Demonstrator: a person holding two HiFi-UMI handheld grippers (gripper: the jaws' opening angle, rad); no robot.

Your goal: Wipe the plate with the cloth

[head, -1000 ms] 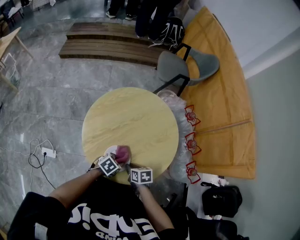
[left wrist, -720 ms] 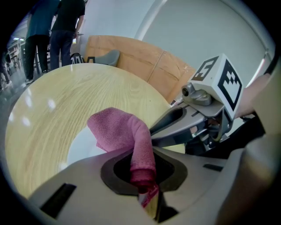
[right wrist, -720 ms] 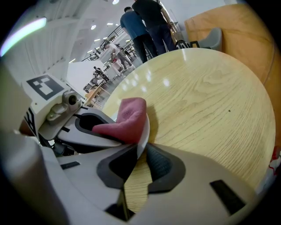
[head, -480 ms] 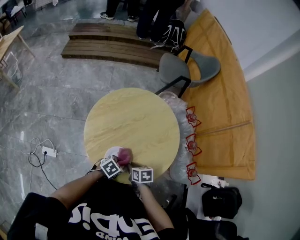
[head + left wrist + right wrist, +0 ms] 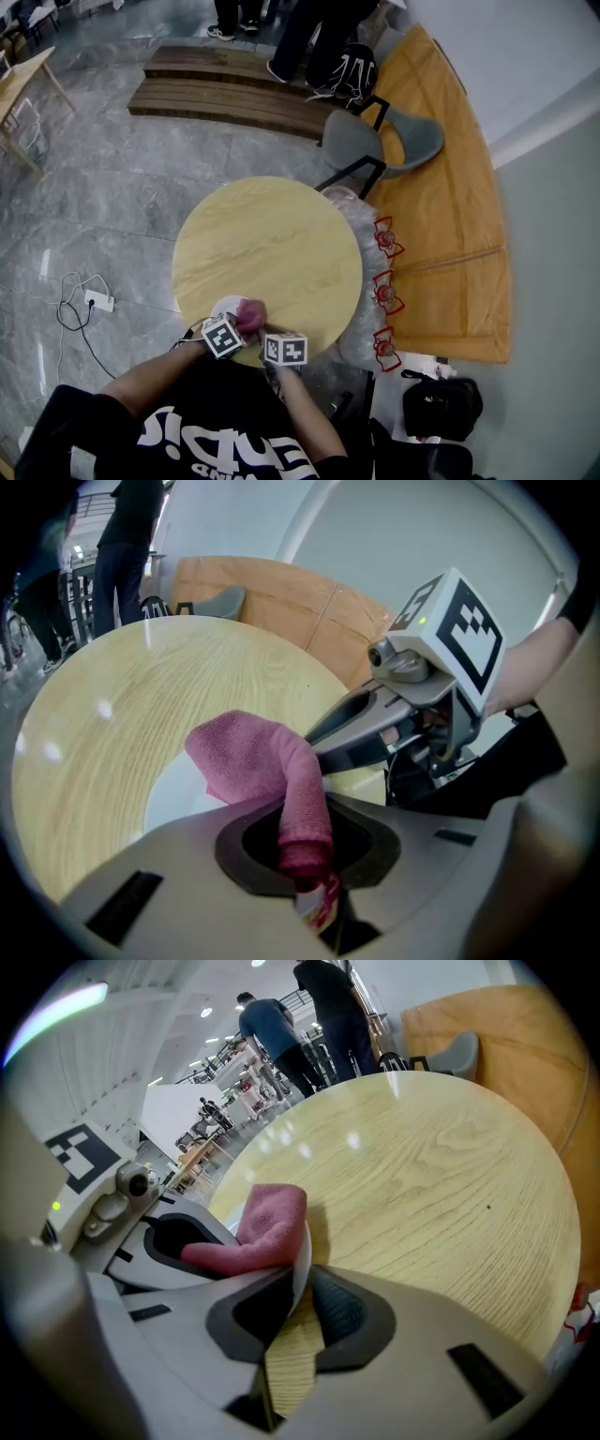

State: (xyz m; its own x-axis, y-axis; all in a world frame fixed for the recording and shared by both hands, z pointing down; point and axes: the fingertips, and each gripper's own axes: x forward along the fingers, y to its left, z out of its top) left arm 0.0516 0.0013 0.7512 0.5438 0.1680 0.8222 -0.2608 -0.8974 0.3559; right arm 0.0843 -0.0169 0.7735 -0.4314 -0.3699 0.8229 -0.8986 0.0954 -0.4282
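A white plate (image 5: 221,305) lies at the near left edge of the round wooden table (image 5: 272,239). A pink cloth (image 5: 248,314) lies bunched on it. My left gripper (image 5: 239,324) is shut on the cloth (image 5: 251,759), which drapes out of the jaws over the plate (image 5: 178,799). My right gripper (image 5: 262,333) is shut on the plate's near rim (image 5: 303,1258); the thin white edge stands between its pads. In the right gripper view the cloth (image 5: 270,1224) rests just beyond that rim, with the left gripper (image 5: 178,1241) beside it.
A grey chair (image 5: 384,141) stands at the table's far right. Clear bags with red print (image 5: 380,281) lie along its right side. Wooden benches (image 5: 225,89) and standing people (image 5: 309,28) are farther off. A power strip with cable (image 5: 94,302) lies on the floor at left.
The head view has drifted slightly. Both grippers, the cloth and the plate keep their places on the table.
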